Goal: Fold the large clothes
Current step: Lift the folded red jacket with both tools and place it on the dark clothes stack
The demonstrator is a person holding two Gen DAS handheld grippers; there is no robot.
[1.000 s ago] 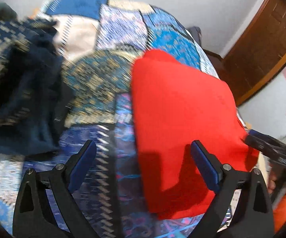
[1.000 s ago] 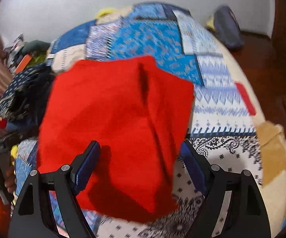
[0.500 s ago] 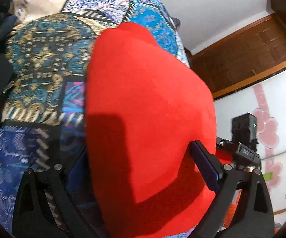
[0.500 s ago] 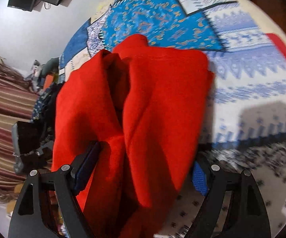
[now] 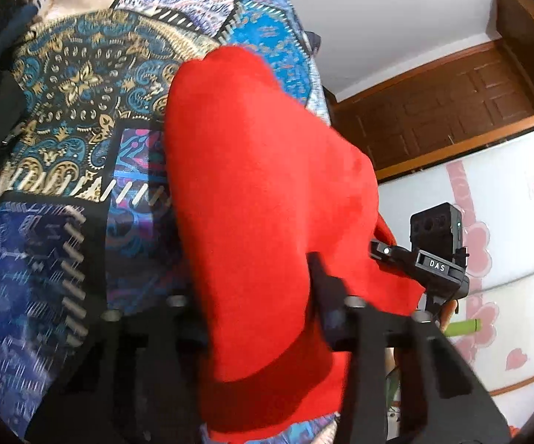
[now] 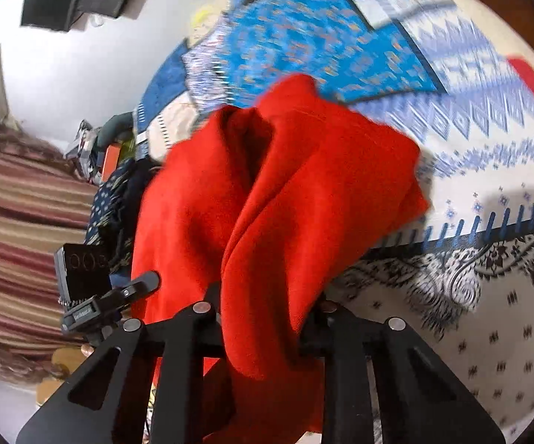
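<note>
**Both grippers closing on the red garment's near edge**

The left gripper [image 5: 255, 296] has its jaws closing, the near edge of the red garment [image 5: 259, 185] bunched between them and pressed. The right gripper [image 6: 263, 307] is likewise closing on a gathered fold of the same garment [image 6: 278, 192]. Ahead of both, the cloth runs out over the patchwork bedspread [image 5: 81, 129]. Bare spread lies to the right gripper's right; a dark clothes pile [image 6: 118, 192] sits to its left.
</note>
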